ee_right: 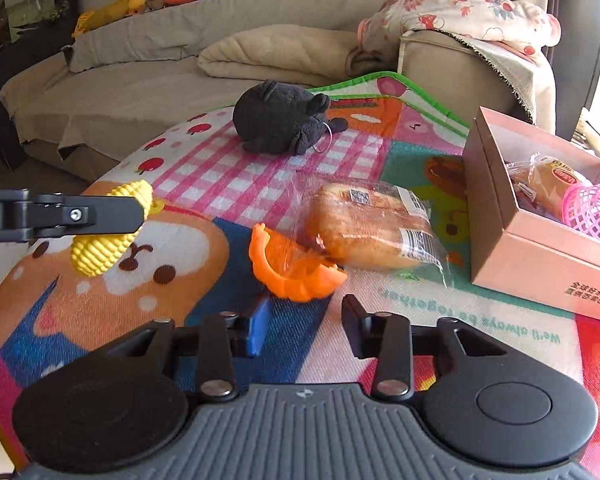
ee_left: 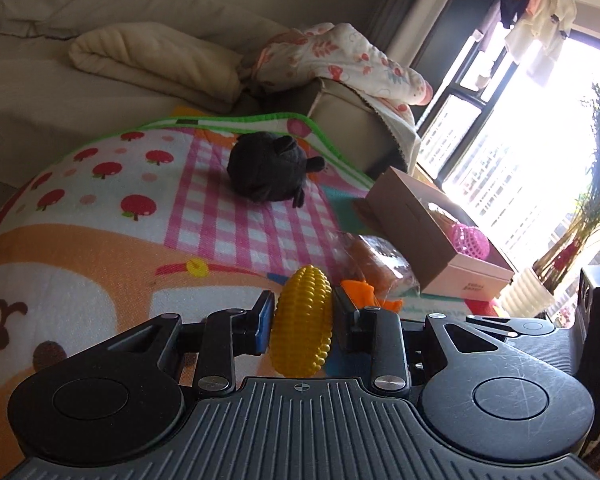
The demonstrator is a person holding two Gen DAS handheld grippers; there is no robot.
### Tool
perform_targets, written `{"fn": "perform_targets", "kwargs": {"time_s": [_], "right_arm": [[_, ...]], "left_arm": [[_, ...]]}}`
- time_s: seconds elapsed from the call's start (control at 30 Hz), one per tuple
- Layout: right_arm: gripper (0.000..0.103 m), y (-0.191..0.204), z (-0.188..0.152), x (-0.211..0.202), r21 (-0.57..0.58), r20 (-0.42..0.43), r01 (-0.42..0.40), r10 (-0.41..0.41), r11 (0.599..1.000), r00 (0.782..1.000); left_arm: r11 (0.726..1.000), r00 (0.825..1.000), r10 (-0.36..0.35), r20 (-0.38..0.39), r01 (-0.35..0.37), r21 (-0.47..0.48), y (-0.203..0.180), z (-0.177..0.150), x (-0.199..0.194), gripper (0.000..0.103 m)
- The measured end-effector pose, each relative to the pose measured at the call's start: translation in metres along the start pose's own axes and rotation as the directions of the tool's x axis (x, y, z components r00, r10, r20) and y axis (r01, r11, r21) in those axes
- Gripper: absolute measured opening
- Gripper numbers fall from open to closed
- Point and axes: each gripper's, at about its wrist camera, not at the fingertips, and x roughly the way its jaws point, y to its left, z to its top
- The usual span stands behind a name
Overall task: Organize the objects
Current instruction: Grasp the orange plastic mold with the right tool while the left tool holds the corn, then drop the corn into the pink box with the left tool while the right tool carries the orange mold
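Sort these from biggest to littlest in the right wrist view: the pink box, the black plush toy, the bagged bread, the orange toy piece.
1. pink box
2. bagged bread and black plush toy: about alike, and the plush lies farther away, so unsure
3. orange toy piece

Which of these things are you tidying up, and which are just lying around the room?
For the job: toy corn in the left gripper, orange toy slice, wrapped bread, black plush, pink box.
Just lying about: sofa, folded cream blanket, flowery blanket, potted plant.
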Motion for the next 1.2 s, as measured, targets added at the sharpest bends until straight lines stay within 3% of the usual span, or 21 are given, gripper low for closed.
{"fn": "perform_targets", "kwargs": {"time_s": [0.13,0.2,0.27,0.33,0.47,0.63,0.7,0.73,0.93,1.03,1.2], "right_arm": [[0.029,-0.013,-0.018,-0.027,-0.002,-0.003,0.015,-0.015,1.000,1.000],[0.034,-0.019,-0.023,-0.038,0.014,0.016,0.007,-0.007,1.000,1.000],[0.072,-0.021,-0.022,-0.041,0.029,0.043,-0.010,0.008,1.000,0.999],[0.080,-0.019,-0.018,-0.037,0.047,0.079,-0.020,0.016,0.999,0.997],[0.080,-0.005,0.001,-0.009,0.074,0.076,-0.044,0.039,0.996,0.996],[0.079,0.012,0.022,0.021,0.067,0.073,0.007,-0.012,0.998,0.997],[0.059,0.011,0.023,0.026,0.059,0.060,-0.004,0.000,0.998,0.998],[0.057,0.010,0.022,0.025,0.044,0.052,-0.011,0.009,0.999,0.999],[0.057,-0.011,-0.006,-0.014,-0.006,0.066,-0.023,0.023,1.000,0.998],[0.057,-0.031,-0.025,-0.048,0.007,0.090,-0.015,0.014,1.000,0.996],[0.057,-0.070,-0.056,-0.110,0.034,0.187,0.085,-0.090,0.996,0.978]], "left_arm": [[0.999,0.997,-0.032,-0.064,0.033,0.027,-0.014,-0.009,0.014,0.035],[0.999,0.997,-0.034,-0.069,0.035,0.021,-0.019,-0.011,0.018,0.035],[1.000,0.999,-0.028,-0.042,0.029,0.011,-0.023,-0.010,0.015,0.035],[1.000,1.000,-0.015,-0.013,0.015,0.008,-0.025,-0.007,0.009,0.035],[1.000,1.000,0.027,0.016,-0.027,0.006,-0.019,0.002,-0.001,0.035],[0.999,0.999,0.042,0.016,-0.041,-0.029,-0.008,0.004,-0.005,0.035],[0.998,0.999,0.044,0.012,-0.044,-0.034,-0.007,0.002,-0.006,0.035],[0.998,0.999,0.044,0.008,-0.044,-0.034,-0.007,0.001,-0.006,0.035],[1.000,0.998,0.028,-0.053,-0.027,0.013,-0.020,-0.007,0.006,0.035],[0.997,0.993,-0.030,-0.116,0.038,0.069,-0.040,-0.013,0.016,0.035],[0.976,0.969,-0.125,-0.215,0.159,0.151,-0.080,-0.025,0.033,0.035]]}}
